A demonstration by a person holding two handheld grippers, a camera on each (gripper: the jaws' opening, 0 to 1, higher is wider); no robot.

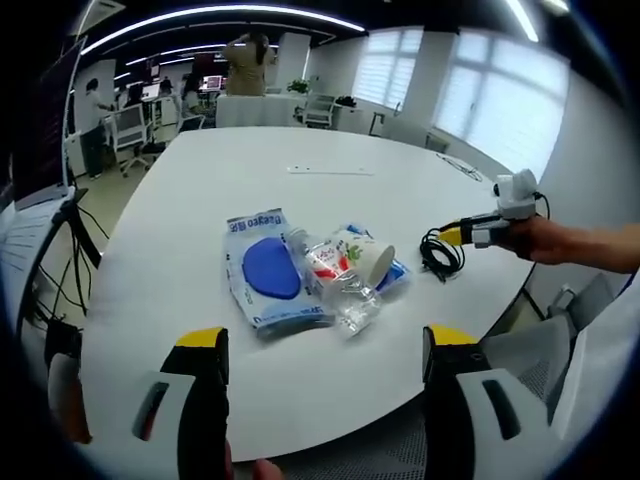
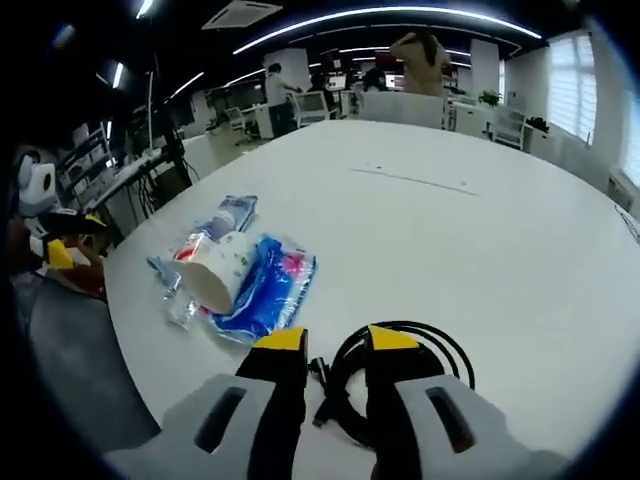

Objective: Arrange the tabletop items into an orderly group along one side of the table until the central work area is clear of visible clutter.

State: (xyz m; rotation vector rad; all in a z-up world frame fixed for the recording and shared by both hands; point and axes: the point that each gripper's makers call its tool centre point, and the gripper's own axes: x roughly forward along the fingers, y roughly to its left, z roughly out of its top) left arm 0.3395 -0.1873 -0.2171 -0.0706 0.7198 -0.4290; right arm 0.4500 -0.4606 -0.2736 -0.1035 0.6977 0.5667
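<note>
The right gripper (image 2: 334,345), jaws narrowly parted, is straddling the coiled black cable (image 2: 398,375), whose loose loops risk slipping free.

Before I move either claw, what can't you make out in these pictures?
- Black cable, right gripper view: the right claw covers its near loops; a grip cannot be judged.
- Clear bottle, left gripper view: partly behind the paper cup.
- Blue packet, left gripper view: print too small to read.
</note>
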